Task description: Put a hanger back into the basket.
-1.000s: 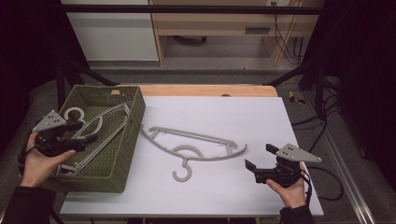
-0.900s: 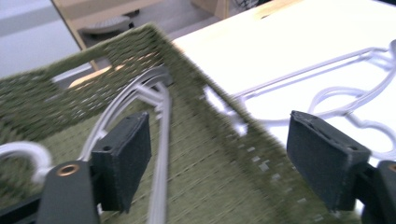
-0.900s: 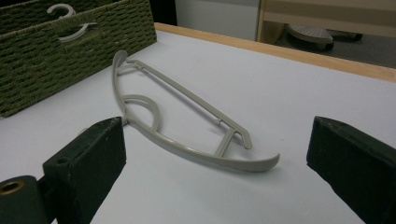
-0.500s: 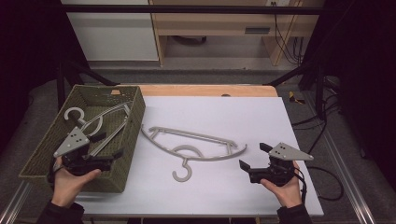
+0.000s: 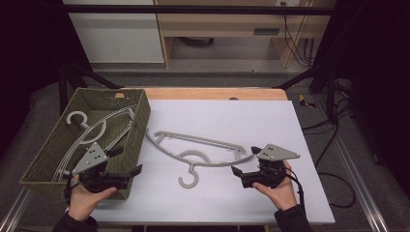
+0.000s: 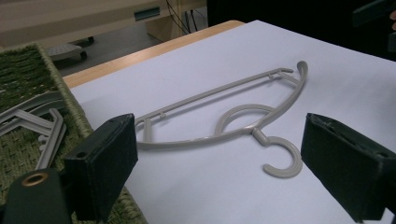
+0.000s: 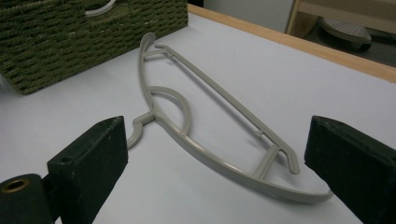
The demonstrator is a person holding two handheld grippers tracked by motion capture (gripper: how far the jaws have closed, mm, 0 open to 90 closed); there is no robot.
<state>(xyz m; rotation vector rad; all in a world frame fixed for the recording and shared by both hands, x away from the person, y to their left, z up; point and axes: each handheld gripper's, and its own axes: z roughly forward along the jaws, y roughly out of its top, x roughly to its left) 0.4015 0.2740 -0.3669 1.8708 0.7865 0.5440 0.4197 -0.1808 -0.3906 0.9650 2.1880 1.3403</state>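
Claws on both sides, the left claw [image 5: 137, 170] and the right claw [image 5: 235, 170], are wide open and hold nothing, with the grey hanger [image 5: 200, 148] flat on the table between them, so a bump might push it away.

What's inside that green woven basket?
Grey plastic hangers lie in the basket, at least two, overlapping. Its near wall and the left gripper cover their lower ends, so the exact count is unclear.
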